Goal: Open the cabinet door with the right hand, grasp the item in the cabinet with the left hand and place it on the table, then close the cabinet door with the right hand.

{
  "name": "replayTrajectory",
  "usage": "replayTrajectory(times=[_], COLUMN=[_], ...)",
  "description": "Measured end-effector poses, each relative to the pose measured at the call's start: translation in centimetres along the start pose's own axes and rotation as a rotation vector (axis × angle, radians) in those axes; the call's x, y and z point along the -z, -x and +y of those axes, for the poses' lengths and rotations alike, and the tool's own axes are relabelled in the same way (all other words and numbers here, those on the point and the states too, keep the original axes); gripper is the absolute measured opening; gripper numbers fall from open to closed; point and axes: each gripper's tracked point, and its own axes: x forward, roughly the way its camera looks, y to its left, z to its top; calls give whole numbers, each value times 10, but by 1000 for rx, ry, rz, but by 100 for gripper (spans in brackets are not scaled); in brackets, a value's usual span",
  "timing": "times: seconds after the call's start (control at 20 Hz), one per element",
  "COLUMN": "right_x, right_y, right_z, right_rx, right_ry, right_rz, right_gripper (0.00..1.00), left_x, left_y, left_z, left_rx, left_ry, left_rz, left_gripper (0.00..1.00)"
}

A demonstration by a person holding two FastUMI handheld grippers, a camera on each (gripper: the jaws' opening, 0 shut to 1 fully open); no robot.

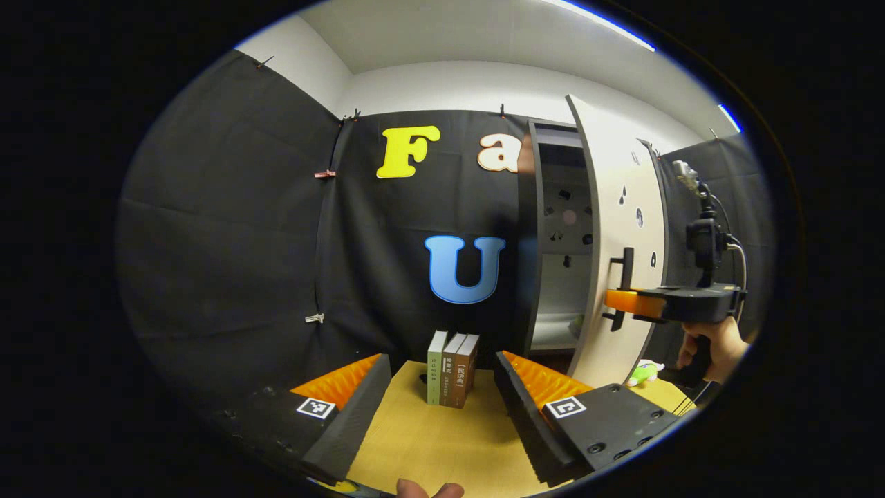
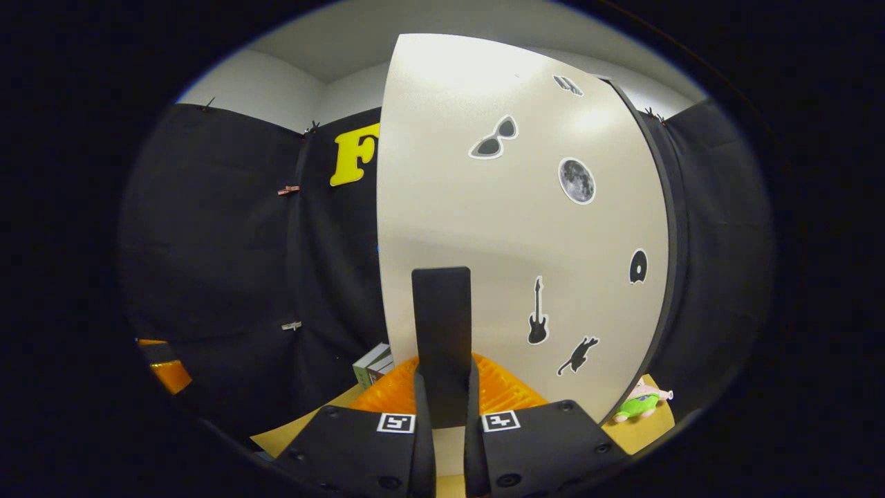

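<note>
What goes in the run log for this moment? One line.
step: opening door | right gripper: shut on door handle | cabinet door: partly open | left gripper: open, over table | books: upright

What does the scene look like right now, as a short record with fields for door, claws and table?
door: white sticker-covered cabinet door swung partly open
right claw: shut on the door's black bar handle
left claw: open, holding nothing, above the tan wooden table
table: three upright books; small green plush toy by the door's foot
</note>
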Motion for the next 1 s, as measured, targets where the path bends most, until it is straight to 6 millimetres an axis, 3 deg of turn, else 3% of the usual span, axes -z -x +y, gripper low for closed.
replayTrajectory(times=[0.4,0.7,1.0], right_x=[-4,-7,-8], right_y=[78,130,157], right_z=[-40,-93,-137], right_rx=[13,140,233], right_ry=[28,2,49], right_rz=[-15,-33,-39], right_gripper=[20,19,18], left_x=[-7,-10,-12], left_y=[-9,-21,-30], left_z=[-43,-95,-137], left_rx=[57,125,173], left_ry=[-9,-10,10], left_rz=[-15,-23,-35], left_gripper=[95,95,92])
